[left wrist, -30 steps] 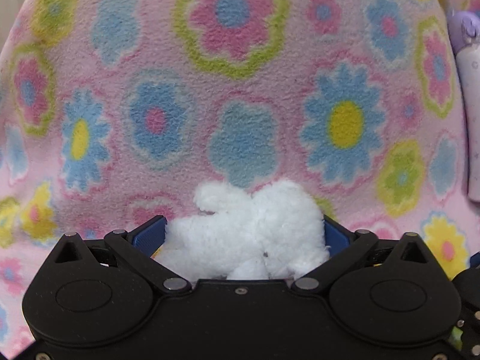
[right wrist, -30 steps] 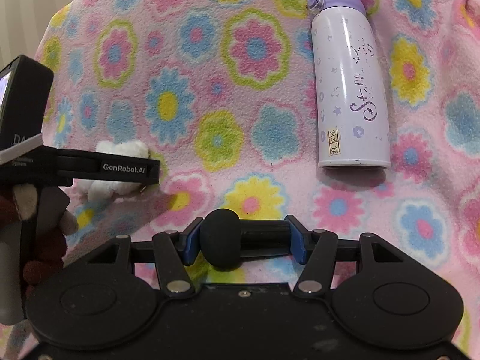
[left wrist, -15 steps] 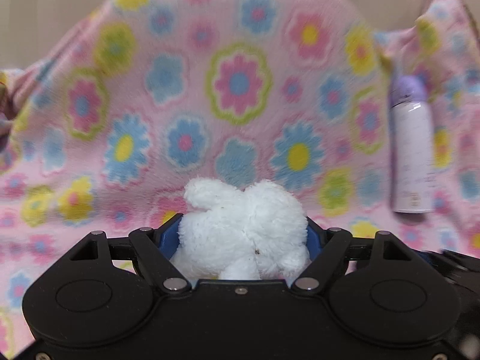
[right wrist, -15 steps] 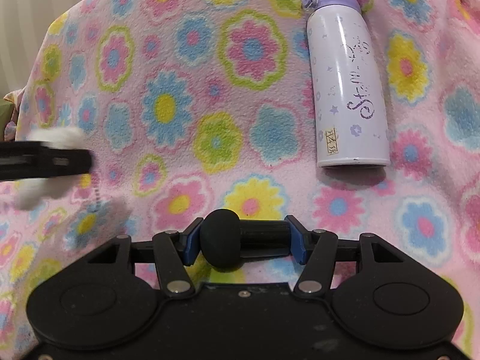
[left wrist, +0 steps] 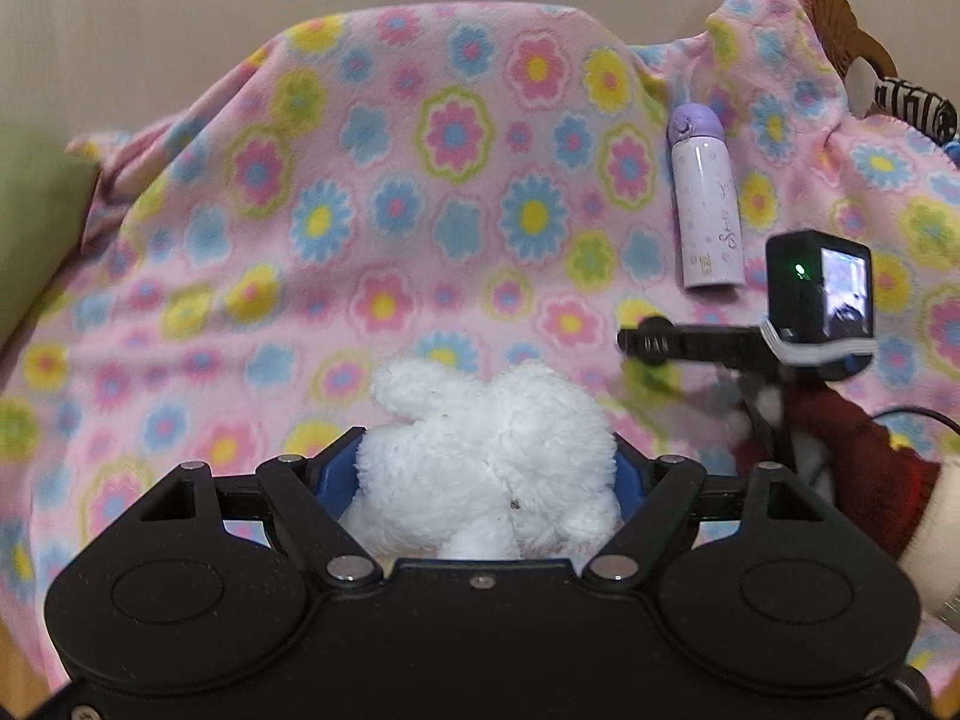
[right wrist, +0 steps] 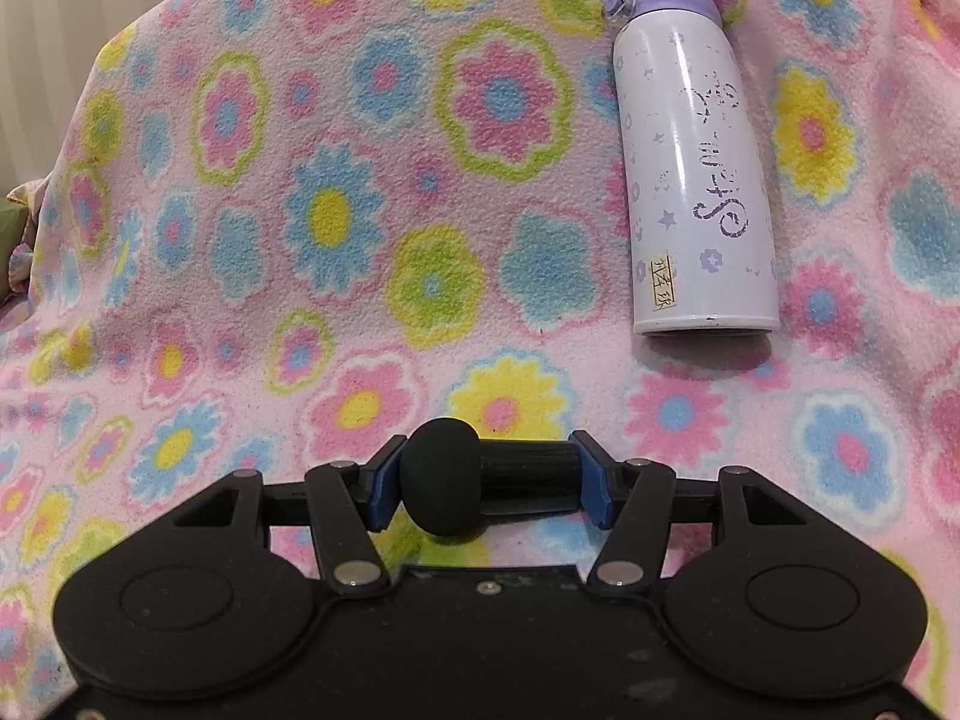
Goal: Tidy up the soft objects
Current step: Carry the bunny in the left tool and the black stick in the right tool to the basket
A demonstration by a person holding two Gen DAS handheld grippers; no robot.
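Note:
A white plush toy sits squeezed between the blue pads of my left gripper, which is shut on it and held up over the flowered pink blanket. My right gripper is shut on a black rod with a round foam end, gripped crosswise just above the blanket. The left wrist view also shows the right gripper from the side, at the right, with its camera and a hand in a dark red sleeve.
A white bottle with a purple cap lies on the blanket at the right; its other view is. A green cushion is at the left edge. A wicker basket and a striped item are at the top right.
My left gripper closed tighter on the plush, then rose and pulled back with it, leaving the right wrist view. The right gripper and the bottle have not moved.

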